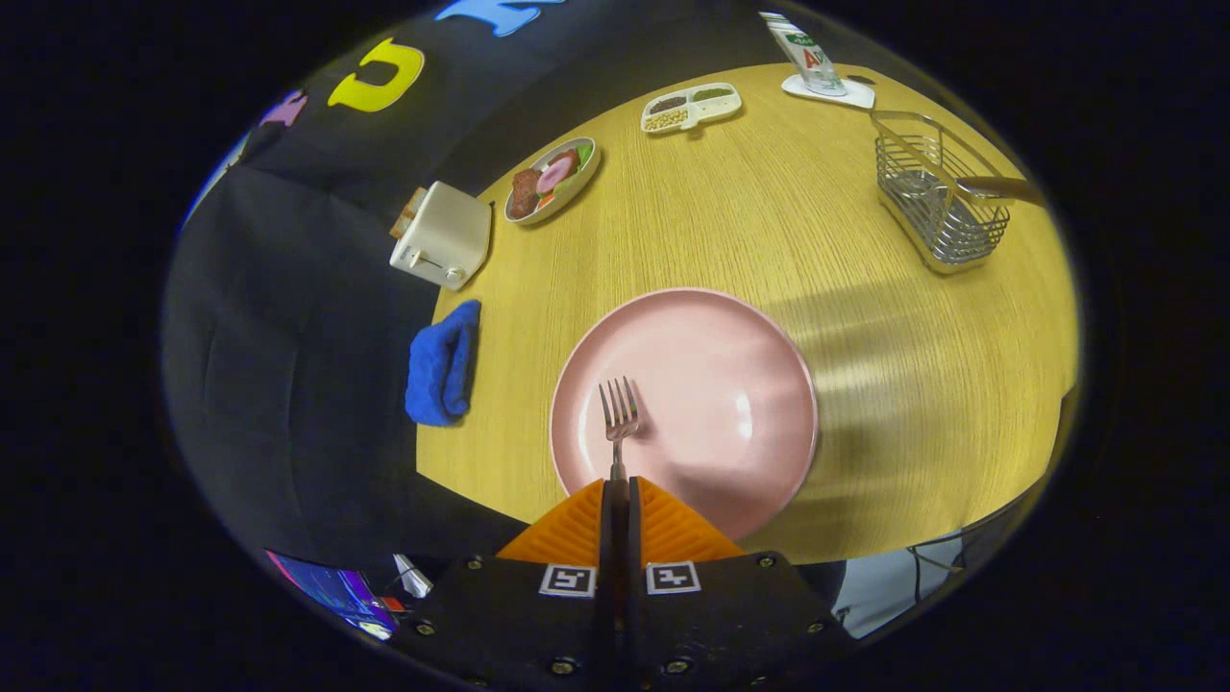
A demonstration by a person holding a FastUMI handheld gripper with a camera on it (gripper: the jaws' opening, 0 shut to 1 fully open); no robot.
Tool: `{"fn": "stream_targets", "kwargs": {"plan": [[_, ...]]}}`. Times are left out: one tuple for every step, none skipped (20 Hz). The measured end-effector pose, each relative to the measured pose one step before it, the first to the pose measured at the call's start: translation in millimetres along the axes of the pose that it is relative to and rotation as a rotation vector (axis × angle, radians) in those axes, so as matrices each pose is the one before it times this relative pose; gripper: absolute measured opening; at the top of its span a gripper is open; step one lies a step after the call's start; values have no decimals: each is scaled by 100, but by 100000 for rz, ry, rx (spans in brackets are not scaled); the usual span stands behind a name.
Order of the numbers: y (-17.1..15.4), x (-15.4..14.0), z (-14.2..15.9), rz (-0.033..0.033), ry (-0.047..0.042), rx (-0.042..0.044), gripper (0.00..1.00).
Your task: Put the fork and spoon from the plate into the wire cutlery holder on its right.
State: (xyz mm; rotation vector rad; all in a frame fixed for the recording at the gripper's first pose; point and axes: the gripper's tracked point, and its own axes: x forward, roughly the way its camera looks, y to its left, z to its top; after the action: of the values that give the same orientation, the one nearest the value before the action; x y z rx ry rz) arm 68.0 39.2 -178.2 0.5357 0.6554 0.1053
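Both tool fingers clamped on fork handle, tines pointing forward above pink plate; wire holder well beyond, right.

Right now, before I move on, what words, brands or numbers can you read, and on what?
No text can be quoted.
Carton beyond the wire holder: print too blurred to read.
Two square markers on the gripper: black-and-white patterns, no words.
Screen beside the gripper: too blurred.
Fork, which the fingers are shut on over the plate: no marking visible.
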Motion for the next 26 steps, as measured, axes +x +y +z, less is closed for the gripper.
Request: {"fn": "stream_targets", "kwargs": {"plan": [[127,-262,381,1129,-313,1348,5],[144,-363,517,1210,-1209,1864,5],[299,-496,587,2017,-788,2309,5],[340,-655,982,2189,-1644,3056,5],[133,-606,912,1244,-1662,1934,5],[-34,-791,1377,1061,-2436,1770,5],[-106,-939,1483,770,-2643,1532,5],[-278,-1103,1775,435,-3268,1875,5],[-274,-908,1547,204,-2611,1267,5],[-502,-1267,2072,-330,-4002,1014,5],[-561,-766,1557,-956,-2859,174,5],[-771,-1030,1834,-1070,-3712,437,5],[-601,-829,1398,-751,-2673,692,5],[-549,-960,1390,-1117,-2737,921,5],[-797,-753,1219,-1384,-2243,747,5],[-1076,-631,942,-2115,-1958,613,5],[-1207,-572,841,-2780,-1393,496,5],[-1032,-658,665,-2102,-1274,772,5],[-731,-498,311,-1282,-425,709,5],[-863,-219,103,-1931,-205,651,5],[-566,-20,74,-1359,29,-21,5],[-428,-59,-111,-1125,27,-181,5],[-341,-47,-88,-949,654,-420,5],[-238,6,-172,-1089,737,-337,5],[-189,2,-154,-936,531,-240,5],[-105,320,-85,-1227,600,-436,5]]}}
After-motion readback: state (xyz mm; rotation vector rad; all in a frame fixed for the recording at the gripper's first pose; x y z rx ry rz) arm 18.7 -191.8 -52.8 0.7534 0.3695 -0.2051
